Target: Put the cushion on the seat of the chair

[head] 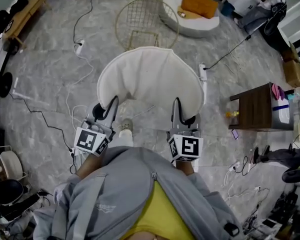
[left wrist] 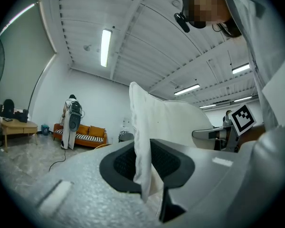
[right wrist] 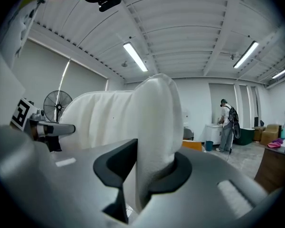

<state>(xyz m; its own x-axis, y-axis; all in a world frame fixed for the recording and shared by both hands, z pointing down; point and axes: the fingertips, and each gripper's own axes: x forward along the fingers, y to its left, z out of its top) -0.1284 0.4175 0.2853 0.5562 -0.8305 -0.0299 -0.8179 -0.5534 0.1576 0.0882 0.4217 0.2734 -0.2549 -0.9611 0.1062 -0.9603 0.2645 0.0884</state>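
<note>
While the left gripper (head: 108,108) and right gripper (head: 179,109) jaws pinch its near edge, cushion (head: 150,79) spans crosswise, rounded edge forward.

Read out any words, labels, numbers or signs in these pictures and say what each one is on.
Nothing here can be read.
Grey jacket: a small line of print on the chest, too small to read.
The cube on the left claw and the cube on the right claw: black-and-white square patterns, no letters or numbers.
The cushion: no print shows.
</note>
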